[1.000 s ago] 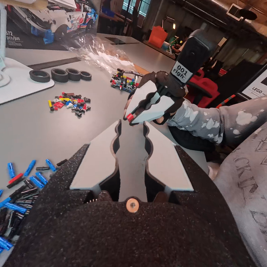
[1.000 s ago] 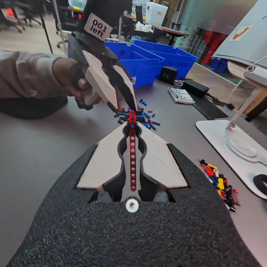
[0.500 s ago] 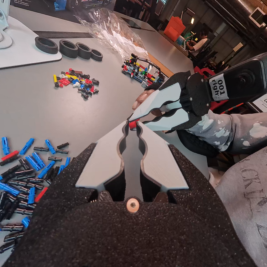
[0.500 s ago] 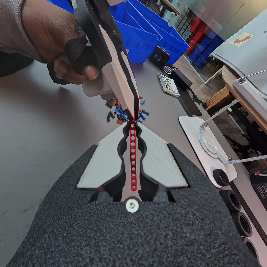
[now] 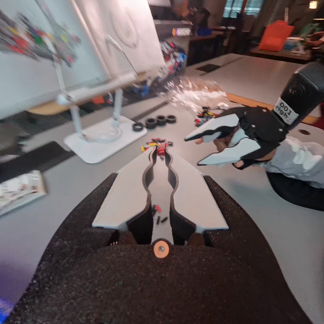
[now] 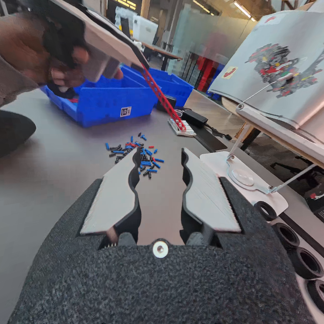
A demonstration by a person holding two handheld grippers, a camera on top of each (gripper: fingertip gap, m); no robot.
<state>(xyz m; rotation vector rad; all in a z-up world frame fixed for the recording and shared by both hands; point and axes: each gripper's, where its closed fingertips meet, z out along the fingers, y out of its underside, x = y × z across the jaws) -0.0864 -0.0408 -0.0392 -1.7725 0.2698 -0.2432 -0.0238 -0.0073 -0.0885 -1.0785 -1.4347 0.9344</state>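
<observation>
Left tongs (image 5: 160,150): drawn together at the tips, clamped on one end of a red perforated beam (image 6: 163,100). In the right wrist view the beam's long axis runs on a slant, its gripped end high and its free end pointing down and away, in front of the blue bins (image 6: 114,103) and a small booklet (image 6: 182,128) on the worktop (image 6: 52,157). In the left wrist view only the beam's end face shows, red, between the tips.

Right tongs (image 6: 160,150): fingers well apart, holding nothing, raised above a scatter of blue, black and red pins (image 6: 138,156) on the worktop.

A white stand (image 5: 105,138) bearing an open instruction book sits nearby; four black tyres (image 5: 154,121) lie in a row just beside its base. A pile of mixed coloured small parts (image 5: 157,140) lies beyond the left tongs' tips
</observation>
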